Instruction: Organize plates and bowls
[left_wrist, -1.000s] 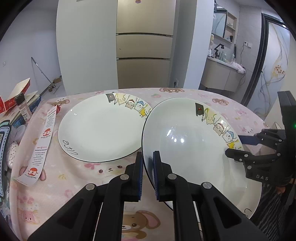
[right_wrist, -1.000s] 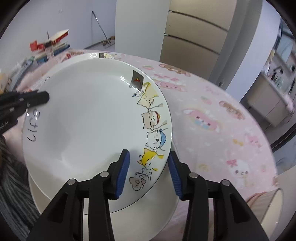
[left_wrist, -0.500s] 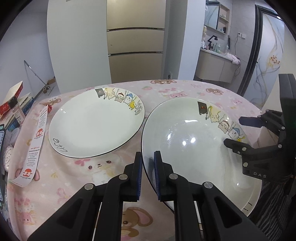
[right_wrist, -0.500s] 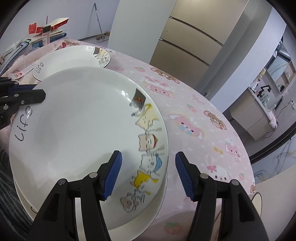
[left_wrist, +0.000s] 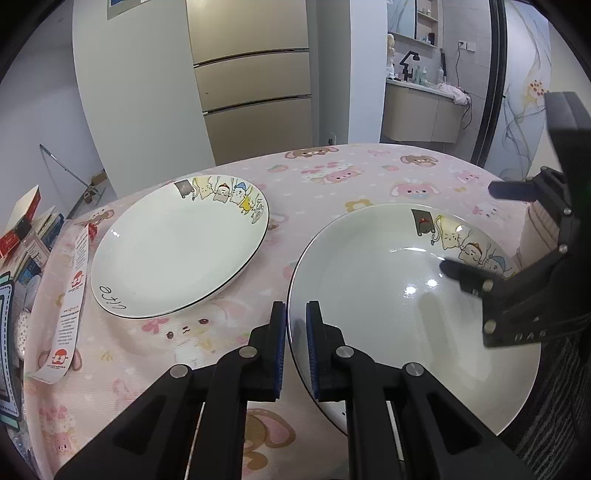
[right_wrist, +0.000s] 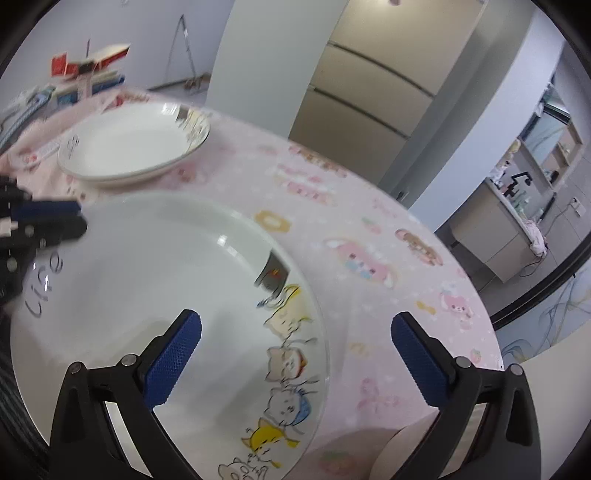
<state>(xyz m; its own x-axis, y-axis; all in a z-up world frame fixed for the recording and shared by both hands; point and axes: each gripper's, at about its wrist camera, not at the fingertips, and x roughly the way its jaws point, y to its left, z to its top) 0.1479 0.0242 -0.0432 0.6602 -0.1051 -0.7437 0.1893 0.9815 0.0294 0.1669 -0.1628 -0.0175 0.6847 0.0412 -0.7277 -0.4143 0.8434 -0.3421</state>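
Near plate (left_wrist: 388, 295): glossy white, thin black rim line; band of cartoon cats (grey, cream, white with blue cap, yellow) along its rim at 1 o'clock in the left wrist view, black handwritten "life" on the opposite rim.

Far plate (left_wrist: 177, 247): same white glaze, black rim line, same cat band at 1 o'clock, "life" at 7 o'clock.

Counter (left_wrist: 332, 177): pale pink cloth printed with brown bears, pink rabbits, strawberries, small flowers.

Left hand-held gripper (left_wrist: 295, 350): black body, blue textured pads, silver rivets. Right hand-held gripper (right_wrist: 295, 354): same black and blue.

Paper strip (left_wrist: 70, 306) at 9 o'clock: white, red logos, grey print.
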